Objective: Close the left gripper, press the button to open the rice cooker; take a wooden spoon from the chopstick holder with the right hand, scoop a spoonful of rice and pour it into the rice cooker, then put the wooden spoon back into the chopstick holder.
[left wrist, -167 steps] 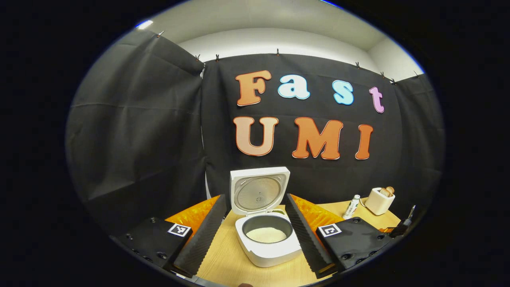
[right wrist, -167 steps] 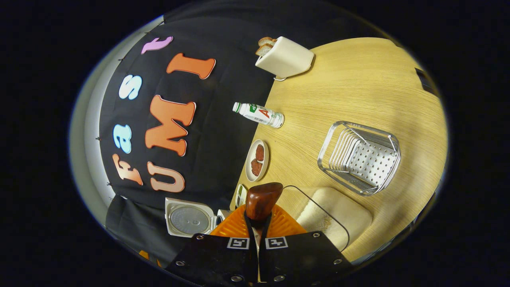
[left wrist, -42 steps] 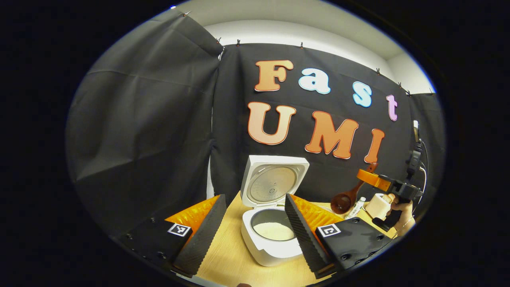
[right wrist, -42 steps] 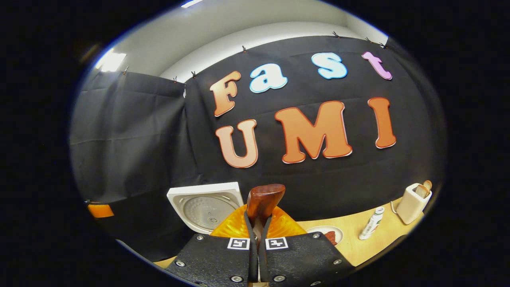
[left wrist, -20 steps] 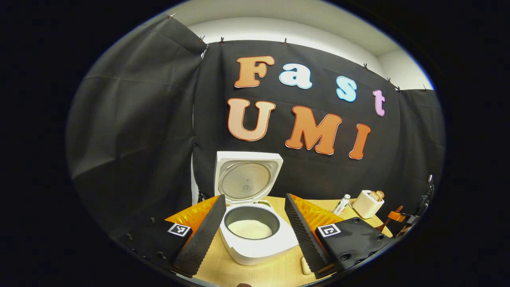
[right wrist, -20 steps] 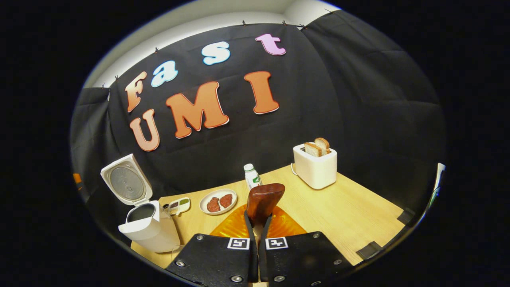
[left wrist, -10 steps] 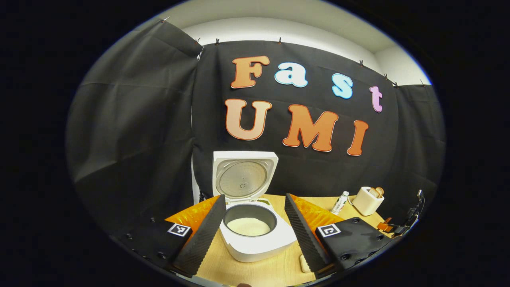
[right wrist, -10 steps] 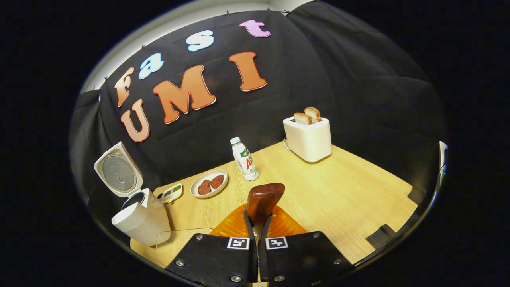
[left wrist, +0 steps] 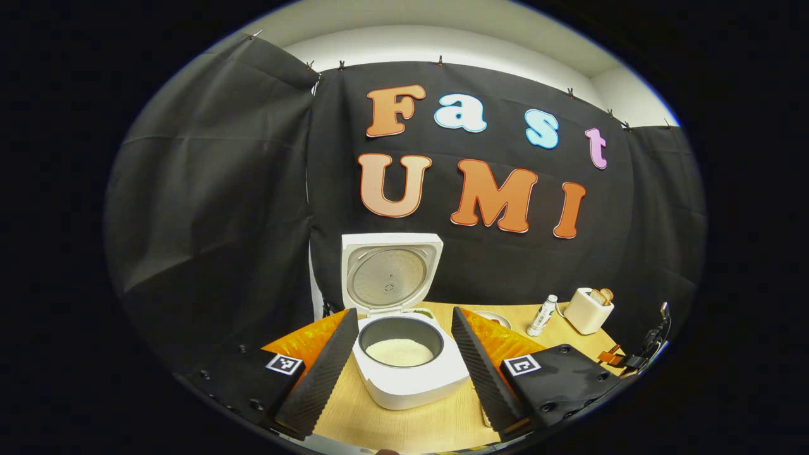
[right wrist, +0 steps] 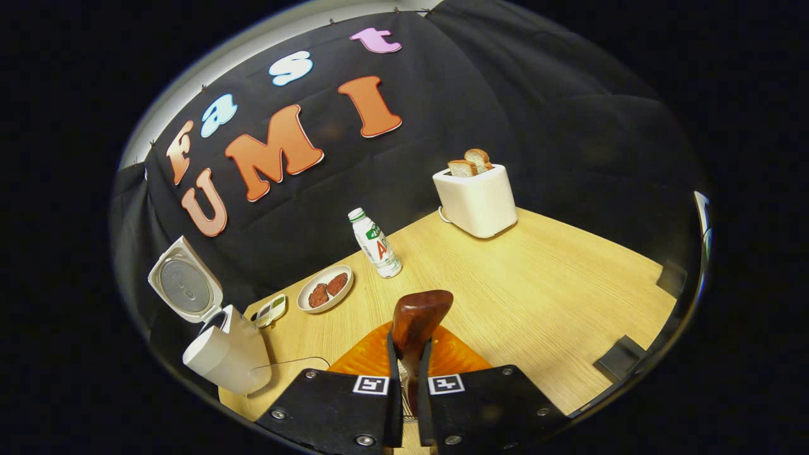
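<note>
Evidently stiff and light, the wooden spoon (right wrist: 417, 319) sits pinched at its handle in the right gripper (right wrist: 404, 379), while the left gripper (left wrist: 402, 360) hangs spread before the rice cooker (left wrist: 407, 366).

The left gripper (left wrist: 403, 313) has two long fingers (left wrist: 319, 376) with finely ribbed, saw-toothed inner faces, backed by ridged, glossy shells. Each finger sits on a flat, matte black block (left wrist: 565, 385) with rounded corners and small dark recessed screws (left wrist: 256, 404). A square black-and-white coded marker (left wrist: 284, 364) is stuck on the inner corner of each block. The right gripper (right wrist: 408, 341) is built alike: two black blocks (right wrist: 328, 411) with silver round-headed screws (right wrist: 365, 440) near their edges, a coded marker (right wrist: 370, 384) on each, and a fluted, fan-shaped shell (right wrist: 455, 357) in front.
</note>
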`<control>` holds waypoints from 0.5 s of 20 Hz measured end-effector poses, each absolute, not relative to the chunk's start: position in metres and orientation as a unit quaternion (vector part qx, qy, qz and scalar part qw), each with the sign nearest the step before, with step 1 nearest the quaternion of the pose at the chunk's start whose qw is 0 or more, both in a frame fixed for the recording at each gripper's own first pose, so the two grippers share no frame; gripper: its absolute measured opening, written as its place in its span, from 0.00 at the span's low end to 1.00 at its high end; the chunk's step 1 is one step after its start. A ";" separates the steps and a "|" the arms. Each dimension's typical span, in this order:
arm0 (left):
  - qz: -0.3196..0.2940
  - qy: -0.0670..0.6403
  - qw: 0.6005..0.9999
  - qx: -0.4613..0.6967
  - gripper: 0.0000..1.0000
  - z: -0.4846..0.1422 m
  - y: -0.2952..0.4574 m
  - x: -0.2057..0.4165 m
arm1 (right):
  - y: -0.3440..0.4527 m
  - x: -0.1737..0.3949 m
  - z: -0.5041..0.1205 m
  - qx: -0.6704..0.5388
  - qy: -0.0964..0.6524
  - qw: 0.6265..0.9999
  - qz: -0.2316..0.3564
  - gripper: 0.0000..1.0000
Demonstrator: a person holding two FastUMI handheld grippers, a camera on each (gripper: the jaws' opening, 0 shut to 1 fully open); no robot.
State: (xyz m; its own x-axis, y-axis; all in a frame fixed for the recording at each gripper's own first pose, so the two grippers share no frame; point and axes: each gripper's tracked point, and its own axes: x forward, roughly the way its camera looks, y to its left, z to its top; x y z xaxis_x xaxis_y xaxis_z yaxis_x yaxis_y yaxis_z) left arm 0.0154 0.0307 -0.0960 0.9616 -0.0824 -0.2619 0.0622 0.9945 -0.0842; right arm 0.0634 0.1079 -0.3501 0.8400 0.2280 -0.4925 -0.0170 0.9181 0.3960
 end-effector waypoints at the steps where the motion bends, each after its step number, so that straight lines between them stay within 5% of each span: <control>1: -0.035 0.134 0.990 -0.038 1.00 -0.096 0.031 0.015 | 0.104 0.063 -0.351 0.196 0.277 0.939 0.059 0.10; 7: -0.034 0.129 0.990 -0.039 1.00 -0.090 0.028 0.016 | 0.086 0.059 -0.357 0.192 0.293 0.936 0.032 0.31; 10: -0.034 0.123 0.991 -0.046 1.00 -0.084 0.025 0.021 | 0.068 0.054 -0.360 0.149 0.302 0.941 0.008 0.56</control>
State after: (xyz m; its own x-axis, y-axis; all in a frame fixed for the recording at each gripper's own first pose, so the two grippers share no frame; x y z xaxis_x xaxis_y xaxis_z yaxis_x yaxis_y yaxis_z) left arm 0.0208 0.0249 -0.0837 0.9676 -0.0785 -0.2398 0.0559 0.9935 -0.0995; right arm 0.0545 0.0680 -0.3603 0.8171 0.1052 -0.5668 0.0750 0.9554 0.2855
